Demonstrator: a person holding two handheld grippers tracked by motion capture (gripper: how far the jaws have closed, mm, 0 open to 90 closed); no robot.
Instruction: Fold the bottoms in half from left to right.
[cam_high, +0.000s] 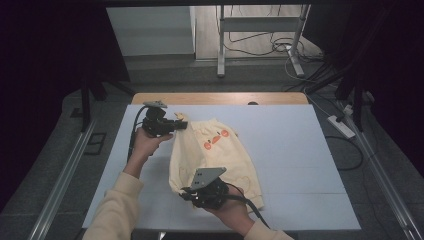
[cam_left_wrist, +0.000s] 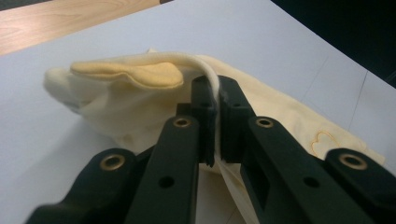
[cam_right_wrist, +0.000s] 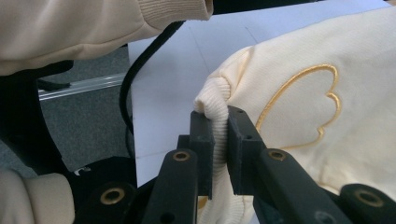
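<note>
- Your left tongs (cam_left_wrist: 216, 100) pinch the cream sweatshirt (cam_high: 220, 150) at its neck edge.
- Your right tongs (cam_right_wrist: 219, 126) clamp its ribbed hem.
- The sweatshirt lies on the white surface (cam_high: 300, 150), partly lifted.

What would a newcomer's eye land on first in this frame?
The pale yellow sweatshirt on the white table, with orange motifs on its front, draws the eye first. Next come the two black grippers clamped on it: the left gripper pinches a thin fabric edge at the garment's far end, and the right gripper is shut on the ribbed hem at the near end.
</note>
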